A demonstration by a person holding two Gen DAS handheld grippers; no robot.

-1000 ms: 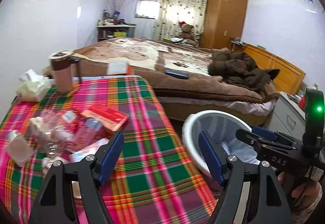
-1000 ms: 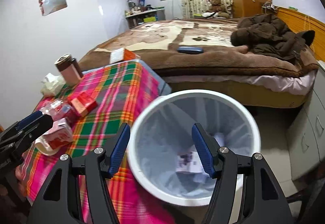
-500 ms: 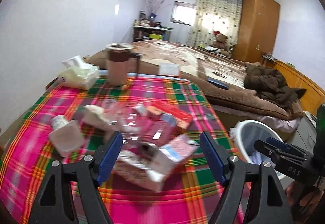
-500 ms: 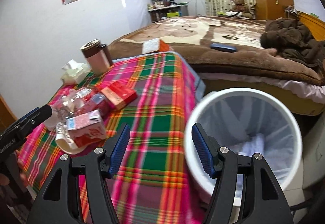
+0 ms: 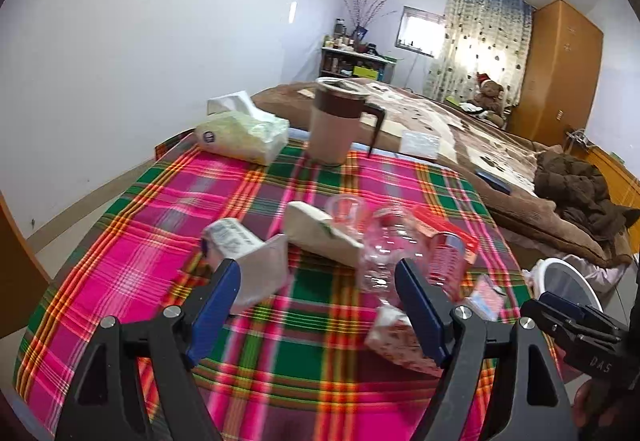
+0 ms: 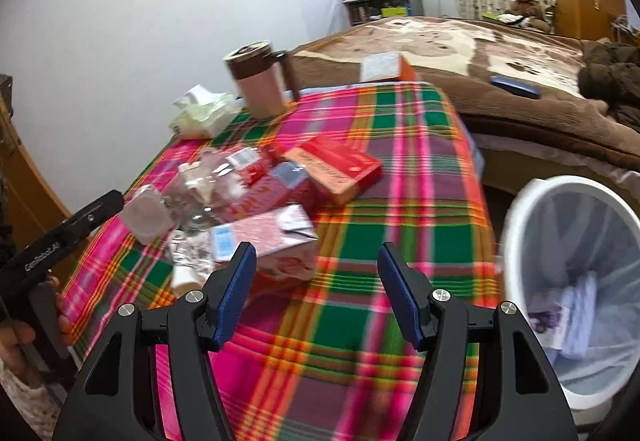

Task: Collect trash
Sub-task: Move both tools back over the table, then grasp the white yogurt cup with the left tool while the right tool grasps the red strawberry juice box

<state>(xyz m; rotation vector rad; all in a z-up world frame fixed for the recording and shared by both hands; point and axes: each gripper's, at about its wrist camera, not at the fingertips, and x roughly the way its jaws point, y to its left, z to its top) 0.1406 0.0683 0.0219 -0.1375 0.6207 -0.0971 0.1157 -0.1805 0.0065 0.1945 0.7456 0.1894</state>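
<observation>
A pile of trash lies on the plaid tablecloth (image 5: 160,241): white cartons (image 5: 256,265), a clear plastic bottle (image 5: 384,241), a red box (image 6: 336,165) and a pink carton (image 6: 272,241). My left gripper (image 5: 316,305) is open and empty, low over the cloth just in front of the pile. My right gripper (image 6: 316,293) is open and empty, above the cloth to the right of the pink carton. The white trash bin (image 6: 576,281), lined with a bag and holding some paper, stands on the floor right of the table.
A brown lidded mug (image 5: 340,121) and a tissue pack (image 5: 244,133) stand at the table's far end. A bed (image 6: 480,41) with a brown blanket, a phone and a jacket lies beyond the table. The white wall is on the left.
Both grippers have swung left, away from the bin and toward the trash pile on the table. Both stay open and empty.
</observation>
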